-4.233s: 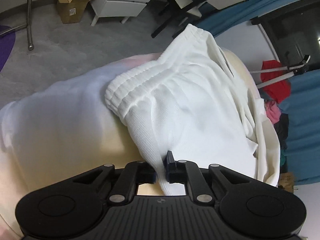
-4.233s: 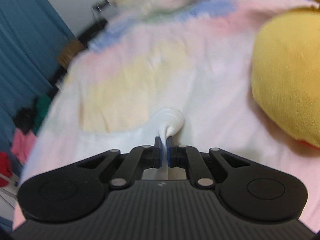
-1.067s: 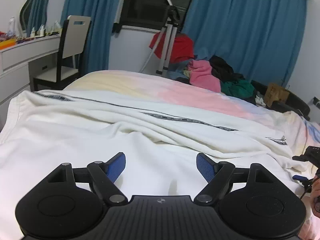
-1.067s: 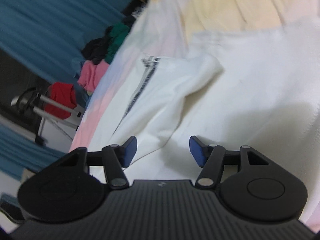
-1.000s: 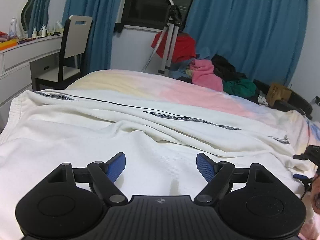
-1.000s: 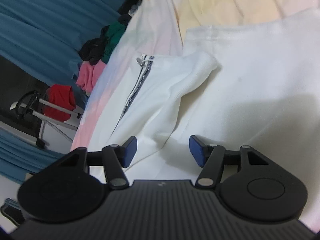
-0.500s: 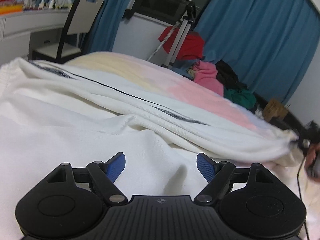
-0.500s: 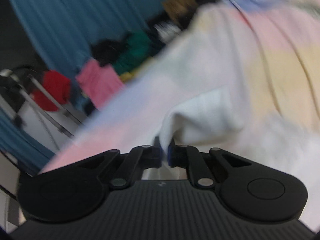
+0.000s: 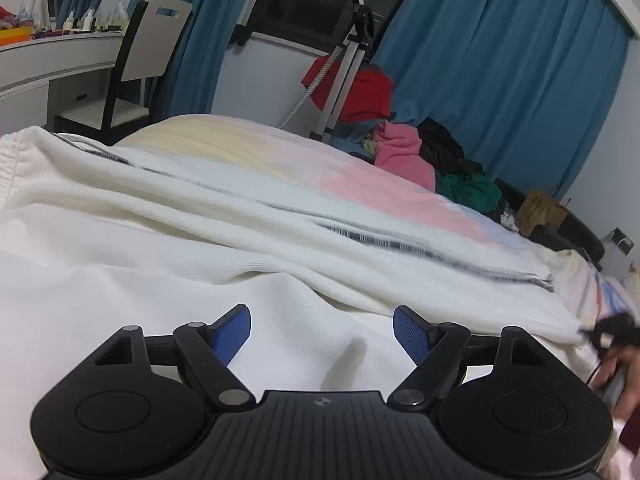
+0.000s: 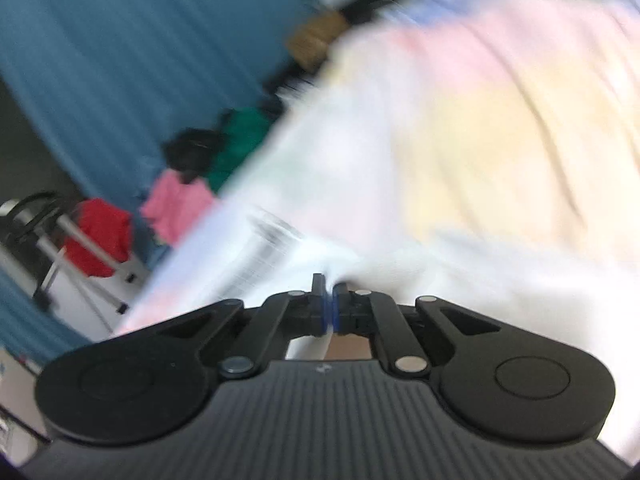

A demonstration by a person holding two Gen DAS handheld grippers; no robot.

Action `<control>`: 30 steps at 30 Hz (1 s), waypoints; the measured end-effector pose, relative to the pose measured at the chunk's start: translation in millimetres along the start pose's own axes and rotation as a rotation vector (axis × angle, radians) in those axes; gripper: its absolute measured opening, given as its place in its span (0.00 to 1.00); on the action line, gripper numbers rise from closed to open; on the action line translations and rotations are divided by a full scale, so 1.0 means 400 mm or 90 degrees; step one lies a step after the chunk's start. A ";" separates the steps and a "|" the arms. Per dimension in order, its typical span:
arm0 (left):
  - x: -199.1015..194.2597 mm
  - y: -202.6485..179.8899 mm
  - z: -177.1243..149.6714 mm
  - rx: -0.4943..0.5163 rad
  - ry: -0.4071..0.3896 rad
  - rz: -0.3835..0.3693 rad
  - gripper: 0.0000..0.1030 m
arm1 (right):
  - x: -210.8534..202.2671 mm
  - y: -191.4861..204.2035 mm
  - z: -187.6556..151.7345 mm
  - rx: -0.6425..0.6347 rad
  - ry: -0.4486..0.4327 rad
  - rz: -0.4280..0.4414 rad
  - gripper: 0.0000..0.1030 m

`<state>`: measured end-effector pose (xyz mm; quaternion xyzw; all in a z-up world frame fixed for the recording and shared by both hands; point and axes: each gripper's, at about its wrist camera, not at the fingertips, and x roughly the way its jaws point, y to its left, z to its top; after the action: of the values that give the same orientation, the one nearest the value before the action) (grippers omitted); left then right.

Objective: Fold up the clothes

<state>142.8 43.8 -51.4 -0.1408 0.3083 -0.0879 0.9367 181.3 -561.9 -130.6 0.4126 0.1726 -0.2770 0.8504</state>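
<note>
White trousers (image 9: 200, 220) with a dark side stripe (image 9: 384, 242) lie spread across the pastel bedspread (image 9: 360, 184). My left gripper (image 9: 322, 330) is open and empty, low over the white fabric near me. My right gripper (image 10: 330, 300) is shut on a hem of the white trousers (image 10: 280, 264); that view is blurred by motion. The right gripper also shows at the far right of the left wrist view (image 9: 612, 330), holding the leg end.
A pile of pink, green and black clothes (image 9: 432, 160) lies beyond the bed. A tripod with a red garment (image 9: 352, 80) stands before blue curtains (image 9: 500, 80). A chair (image 9: 136, 68) and a white desk (image 9: 48, 60) are at the left.
Both grippers let go of the trousers and opened. The right gripper then shut on the leg hem and is moving fast with it. The left gripper stays open and has dipped lower.
</note>
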 end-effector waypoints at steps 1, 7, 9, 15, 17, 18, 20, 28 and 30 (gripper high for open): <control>-0.002 -0.002 -0.001 -0.001 0.001 0.001 0.78 | 0.007 -0.013 -0.005 -0.005 0.007 -0.001 0.05; -0.017 -0.040 0.003 0.040 -0.012 0.023 0.79 | 0.008 0.023 -0.018 -0.114 -0.009 -0.017 0.06; -0.023 -0.049 0.002 0.042 -0.013 0.019 0.79 | -0.010 0.041 -0.028 -0.158 -0.018 -0.025 0.07; -0.092 -0.092 0.005 0.085 -0.048 0.019 0.80 | -0.141 0.144 -0.042 -0.290 -0.029 -0.039 0.08; -0.115 -0.106 -0.001 0.098 -0.056 0.017 0.80 | -0.210 0.155 -0.053 -0.294 -0.025 -0.014 0.08; -0.126 -0.112 -0.004 0.104 -0.059 0.015 0.80 | -0.246 0.159 -0.062 -0.299 -0.020 0.002 0.08; -0.148 -0.127 -0.012 0.118 -0.066 0.013 0.80 | -0.318 0.178 -0.089 -0.328 -0.009 0.037 0.08; -0.232 -0.174 -0.057 0.166 -0.077 0.001 0.81 | -0.588 0.229 -0.211 -0.406 0.047 0.206 0.07; -0.246 -0.171 -0.073 0.158 -0.069 -0.002 0.81 | -0.617 0.239 -0.229 -0.417 0.047 0.217 0.07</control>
<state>41.8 -2.2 2.4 -0.0288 0.2438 -0.1195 0.9620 39.8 -359.3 1.1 0.1510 0.2115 -0.0460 0.9645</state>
